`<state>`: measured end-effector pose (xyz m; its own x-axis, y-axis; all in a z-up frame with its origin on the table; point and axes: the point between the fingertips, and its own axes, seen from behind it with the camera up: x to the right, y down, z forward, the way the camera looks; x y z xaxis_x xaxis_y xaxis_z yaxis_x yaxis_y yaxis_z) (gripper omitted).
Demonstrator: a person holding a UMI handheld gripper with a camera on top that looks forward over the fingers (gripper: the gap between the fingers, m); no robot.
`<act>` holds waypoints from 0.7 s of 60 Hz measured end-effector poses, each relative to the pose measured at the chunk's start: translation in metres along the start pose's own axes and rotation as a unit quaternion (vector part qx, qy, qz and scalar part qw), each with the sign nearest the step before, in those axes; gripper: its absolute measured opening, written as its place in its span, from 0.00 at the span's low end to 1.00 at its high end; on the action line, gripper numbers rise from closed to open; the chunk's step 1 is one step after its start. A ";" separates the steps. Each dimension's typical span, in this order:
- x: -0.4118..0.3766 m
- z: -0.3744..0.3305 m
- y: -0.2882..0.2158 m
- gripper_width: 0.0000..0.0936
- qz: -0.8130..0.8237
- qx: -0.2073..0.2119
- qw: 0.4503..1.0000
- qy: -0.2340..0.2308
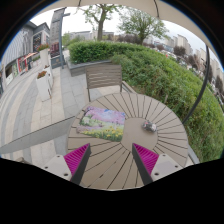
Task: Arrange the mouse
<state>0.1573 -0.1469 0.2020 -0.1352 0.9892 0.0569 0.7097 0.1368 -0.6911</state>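
A round slatted wooden table [150,105] lies ahead of me. On it, beyond my left finger, a rectangular mouse mat [101,122] with a flower picture lies flat. A small pale mouse [150,126] sits on the bare slats to the right of the mat, apart from it and beyond my right finger. My gripper [112,162] hovers over the near part of the table. Its fingers [78,160] with magenta pads are spread wide open with nothing between them.
A grey slatted chair [103,78] stands at the table's far side. A white chair or stand [44,83] sits on the paved terrace to the left. A green hedge [165,75] runs behind and to the right of the table.
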 end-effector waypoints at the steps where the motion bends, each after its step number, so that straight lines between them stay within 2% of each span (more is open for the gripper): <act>1: 0.001 0.000 0.000 0.91 0.003 0.000 1.000 0.003; 17: 0.077 0.035 0.017 0.91 0.049 -0.002 0.996 0.076; 26: 0.148 0.056 0.040 0.91 0.087 -0.006 0.990 0.110; 42: 0.218 0.107 0.064 0.91 0.119 0.006 0.984 0.132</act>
<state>0.0996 0.0721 0.0933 0.2191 0.9726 0.0771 0.6910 -0.0989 -0.7161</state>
